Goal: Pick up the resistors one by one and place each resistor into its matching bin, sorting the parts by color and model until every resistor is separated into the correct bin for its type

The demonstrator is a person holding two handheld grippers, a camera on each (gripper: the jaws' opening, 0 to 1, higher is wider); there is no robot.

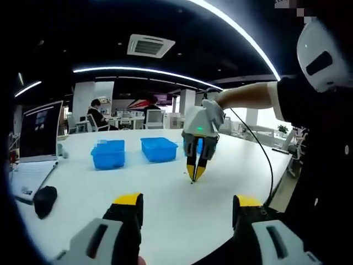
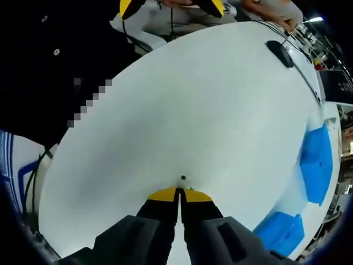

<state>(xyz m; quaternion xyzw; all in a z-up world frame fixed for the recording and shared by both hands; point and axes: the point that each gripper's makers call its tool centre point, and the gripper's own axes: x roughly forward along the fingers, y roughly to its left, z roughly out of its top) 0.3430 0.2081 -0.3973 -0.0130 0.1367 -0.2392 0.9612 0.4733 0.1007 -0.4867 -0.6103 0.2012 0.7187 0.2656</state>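
Left gripper view, centre of frame: right gripper (image 1: 194,178) pointed down at the white table (image 1: 165,204), yellow tips drawn together to a narrow point touching or nearly touching the surface. Tiny dark speck at those tips, too small to identify there. Behind it, middle left: two blue bins (image 1: 108,154) (image 1: 159,149) side by side, well apart from the tips. Far left: laptop (image 1: 39,132) and black mouse (image 1: 44,200). Bottom of frame: left gripper (image 1: 187,201), jaws spread wide, holding nothing.

Right gripper view, lower centre: jaws pressed together, only a thin seam between yellow tips. Small dark resistor (image 2: 183,178) lay on the table just beyond the tips, contact impossible to tell. Right edge: the bins, well apart from the resistor.
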